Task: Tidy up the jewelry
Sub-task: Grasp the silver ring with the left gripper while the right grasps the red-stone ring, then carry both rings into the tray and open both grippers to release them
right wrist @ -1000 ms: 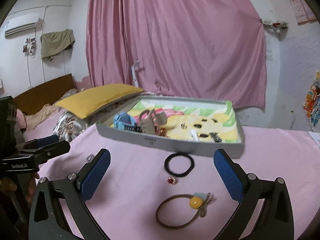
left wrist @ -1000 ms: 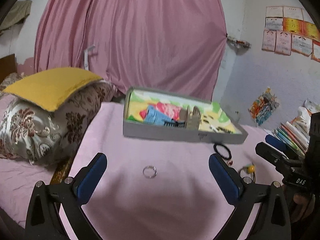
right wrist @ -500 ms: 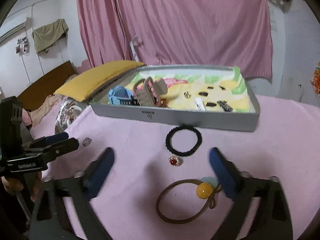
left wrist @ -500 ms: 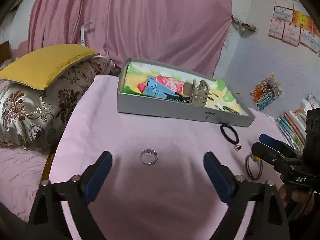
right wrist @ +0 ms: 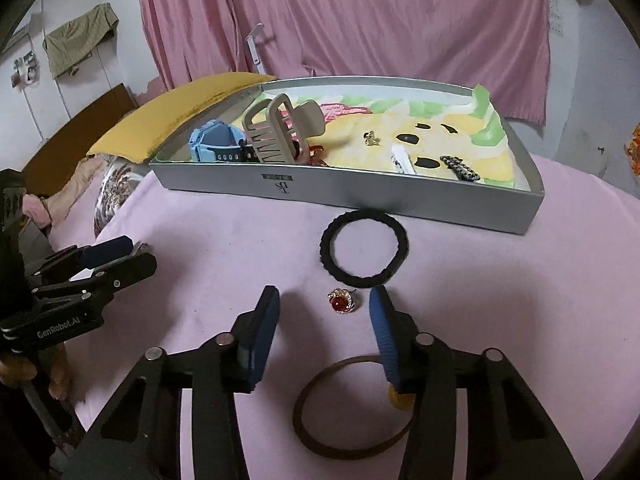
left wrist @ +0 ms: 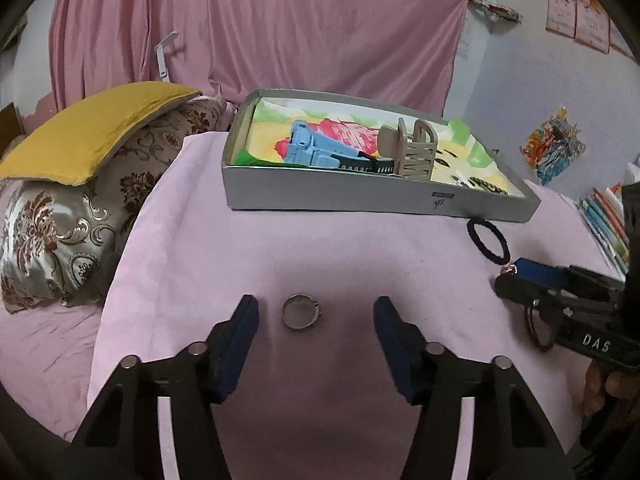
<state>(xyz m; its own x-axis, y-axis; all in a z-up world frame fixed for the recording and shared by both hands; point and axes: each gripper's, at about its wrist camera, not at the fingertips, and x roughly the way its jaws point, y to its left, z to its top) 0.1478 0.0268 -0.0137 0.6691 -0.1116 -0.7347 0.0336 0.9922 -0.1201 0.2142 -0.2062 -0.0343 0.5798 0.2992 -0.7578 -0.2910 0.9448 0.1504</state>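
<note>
A silver ring [left wrist: 301, 312] lies on the pink cloth between the open fingers of my left gripper [left wrist: 316, 312], close to their tips. A red-stone earring [right wrist: 342, 301] lies between the open fingers of my right gripper [right wrist: 325, 304]. A black hair tie [right wrist: 364, 247] lies just beyond it, in front of the grey tray [right wrist: 360, 194]. A brown hair band with a yellow bead [right wrist: 352, 408] lies under the right gripper. The tray holds a blue watch [right wrist: 218, 146], a beige claw clip [right wrist: 280, 128] and small clips. The left gripper shows in the right wrist view [right wrist: 116, 254].
A floral pillow with a yellow cushion [left wrist: 80, 148] lies left of the table. Books [left wrist: 604, 220] stand at the right edge. A pink curtain [left wrist: 280, 28] hangs behind the tray. The right gripper shows at the right of the left wrist view [left wrist: 520, 276].
Both grippers have dropped toward the cloth and moved forward, and their fingers have narrowed. The ring now sits between the left fingers and the earring between the right fingers.
</note>
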